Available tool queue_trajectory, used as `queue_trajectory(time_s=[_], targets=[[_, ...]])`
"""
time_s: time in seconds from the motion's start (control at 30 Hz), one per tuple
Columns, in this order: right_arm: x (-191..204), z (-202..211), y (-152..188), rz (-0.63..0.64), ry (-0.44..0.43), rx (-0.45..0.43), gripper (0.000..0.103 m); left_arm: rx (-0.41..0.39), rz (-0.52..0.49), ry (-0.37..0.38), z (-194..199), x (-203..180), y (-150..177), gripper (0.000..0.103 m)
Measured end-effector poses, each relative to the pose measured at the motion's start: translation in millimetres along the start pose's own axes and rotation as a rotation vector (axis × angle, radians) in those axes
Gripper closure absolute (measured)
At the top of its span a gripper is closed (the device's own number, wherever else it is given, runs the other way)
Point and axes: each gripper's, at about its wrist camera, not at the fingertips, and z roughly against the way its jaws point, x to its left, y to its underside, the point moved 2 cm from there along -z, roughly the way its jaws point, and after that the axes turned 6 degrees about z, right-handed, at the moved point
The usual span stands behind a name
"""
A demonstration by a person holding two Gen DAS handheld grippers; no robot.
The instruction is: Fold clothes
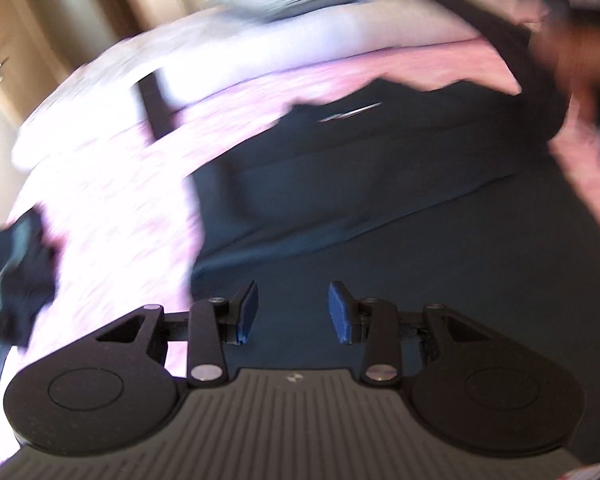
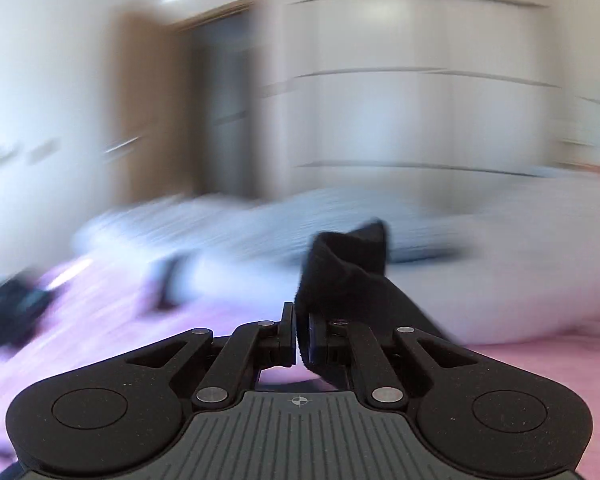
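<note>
Black knitted fabric (image 2: 342, 264) is sitting pinched between the pads of my right gripper (image 2: 300, 334), whose jaws are pressing nearly together on it; the cloth is bunching up above the fingertips and trailing off to the right over the linkage. I am holding my left gripper (image 1: 294, 312) with its blue-padded fingers (image 1: 247, 312) parted partway and nothing between them, hovering over a dark navy garment (image 1: 380, 200) that is lying spread flat on the pink patterned bedspread (image 1: 112, 200). A small pale mark (image 1: 350, 112) is showing near the garment's far edge, too smeared to read. Another dark crumpled piece of clothing (image 1: 16, 276) is lying at the left on the bedspread. Both views are blurring heavily, so no writing is legible.
</note>
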Motion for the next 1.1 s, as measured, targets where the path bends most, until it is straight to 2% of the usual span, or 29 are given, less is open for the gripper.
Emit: queue_trajectory(time_s=[0.07,0.13,0.27,0.4,0.5,0.6,0.67,0.73,0.77,0.8,0.97,1.1], targets=[[68,-49,28,0.066,-0.12,0.07,0.097,0.013,0.037,-0.035,-3,34,15,0.069],[113,-85,55,0.102,-0.182,0.157,0.097,0.028,0.067,-0.056,-5,63,30,0.069],[149,-116,84,0.174,-0.247,0.25,0.097,0.046,0.115,-0.071,-12,102,51,0.069],[159,-121,83,0.197,-0.262,0.313,0.096,0.037,0.147,-0.063,-14,124,52,0.069],[162,-120,76,0.203,-0.268,0.36,0.096,-0.003,0.136,-0.024,-19,129,34,0.068],[143,-96,72,0.18,-0.234,0.391,0.096,-0.044,0.089,0.04,-34,118,8,0.067],[121,-76,77,0.142,-0.177,0.442,0.096,-0.072,0.042,0.087,-48,103,-9,0.066],[94,-56,89,0.077,-0.102,0.523,0.072,-0.077,-0.007,0.13,-61,85,-21,0.065],[81,-46,95,0.042,-0.066,0.561,0.04,-0.071,-0.023,0.148,-66,77,-24,0.065],[67,-34,103,0.004,-0.037,0.593,0.02,-0.061,-0.032,0.166,-69,71,-26,0.065],[21,29,129,-0.085,0.034,0.735,0.019,0.003,-0.071,0.207,-57,61,1,0.064],[13,82,129,-0.103,0.048,0.81,0.019,0.039,-0.216,0.226,-22,58,40,0.063]])
